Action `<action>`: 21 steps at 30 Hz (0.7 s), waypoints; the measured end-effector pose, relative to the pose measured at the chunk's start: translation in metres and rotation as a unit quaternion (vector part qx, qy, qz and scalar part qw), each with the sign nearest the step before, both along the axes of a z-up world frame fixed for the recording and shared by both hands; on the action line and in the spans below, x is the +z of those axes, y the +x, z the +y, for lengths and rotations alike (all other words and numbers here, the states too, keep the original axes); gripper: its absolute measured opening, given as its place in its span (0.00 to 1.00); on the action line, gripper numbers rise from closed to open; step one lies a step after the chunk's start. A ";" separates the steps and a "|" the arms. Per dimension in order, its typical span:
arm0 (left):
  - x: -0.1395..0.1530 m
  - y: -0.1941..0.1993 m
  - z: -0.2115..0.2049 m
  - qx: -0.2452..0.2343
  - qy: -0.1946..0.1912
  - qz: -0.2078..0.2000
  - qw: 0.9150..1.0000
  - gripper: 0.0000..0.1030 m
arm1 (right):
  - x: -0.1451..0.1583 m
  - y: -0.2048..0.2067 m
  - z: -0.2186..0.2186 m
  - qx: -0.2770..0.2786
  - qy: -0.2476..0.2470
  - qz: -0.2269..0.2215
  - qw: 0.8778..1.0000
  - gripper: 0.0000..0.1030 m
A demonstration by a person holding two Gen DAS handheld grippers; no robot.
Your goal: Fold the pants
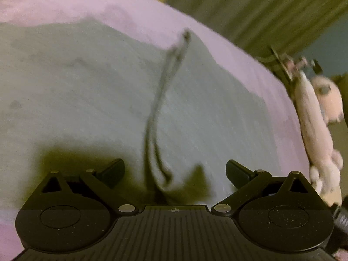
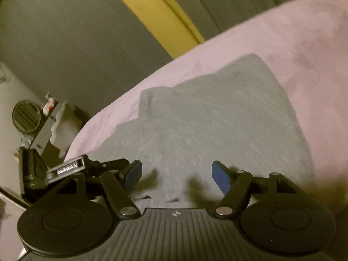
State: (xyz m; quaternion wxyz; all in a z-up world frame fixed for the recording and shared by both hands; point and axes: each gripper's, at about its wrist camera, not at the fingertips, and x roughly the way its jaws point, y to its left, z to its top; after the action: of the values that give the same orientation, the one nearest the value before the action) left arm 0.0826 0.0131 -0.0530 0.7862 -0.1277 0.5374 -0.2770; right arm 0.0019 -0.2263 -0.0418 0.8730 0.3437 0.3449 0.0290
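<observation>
Left hand-held gripper [image 1: 175, 170]: hovered low, spread wide, holding nothing.
Right hand-held gripper [image 2: 177, 175]: likewise wide, empty.
Grey fabric pants [image 1: 87, 100]: lay flat on pink bed [image 1: 65, 0], dark drawstring [image 1: 162, 108] trailing.

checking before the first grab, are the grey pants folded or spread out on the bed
Spread out, it seems: the grey pants lie flat across the pink bedcover, drawstring trailing loose on top. Both hand-held grippers are open, holding nothing.

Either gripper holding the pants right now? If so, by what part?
Neither. The left gripper and right gripper are both open above the grey pants on the pink bedcover, with nothing between their fingers.
</observation>
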 end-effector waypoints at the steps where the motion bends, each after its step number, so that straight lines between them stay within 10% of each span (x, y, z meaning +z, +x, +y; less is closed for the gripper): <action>1: -0.001 0.001 -0.007 -0.011 0.007 -0.003 1.000 0.99 | -0.001 -0.001 0.000 -0.003 0.007 0.003 1.000 0.75; 5: -0.002 -0.004 -0.022 -0.044 0.010 -0.013 0.999 0.98 | -0.002 -0.008 -0.003 -0.013 0.018 0.015 1.000 0.77; 14: -0.015 0.006 -0.007 0.012 -0.039 0.039 0.998 0.36 | 0.002 -0.029 -0.010 -0.034 0.025 0.010 0.999 0.80; 17: -0.023 0.012 -0.002 0.035 -0.055 0.068 0.996 0.38 | 0.002 -0.033 -0.012 -0.043 0.044 0.013 0.998 0.80; 21: -0.023 0.018 -0.005 0.024 -0.086 0.081 0.993 0.71 | 0.002 -0.033 -0.011 -0.037 0.052 0.024 0.998 0.80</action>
State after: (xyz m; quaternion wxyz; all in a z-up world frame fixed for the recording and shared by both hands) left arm 0.1009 0.0084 -0.0761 0.7329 -0.2299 0.5699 -0.2918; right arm -0.0309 -0.2378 -0.0401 0.8460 0.4018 0.3505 0.0062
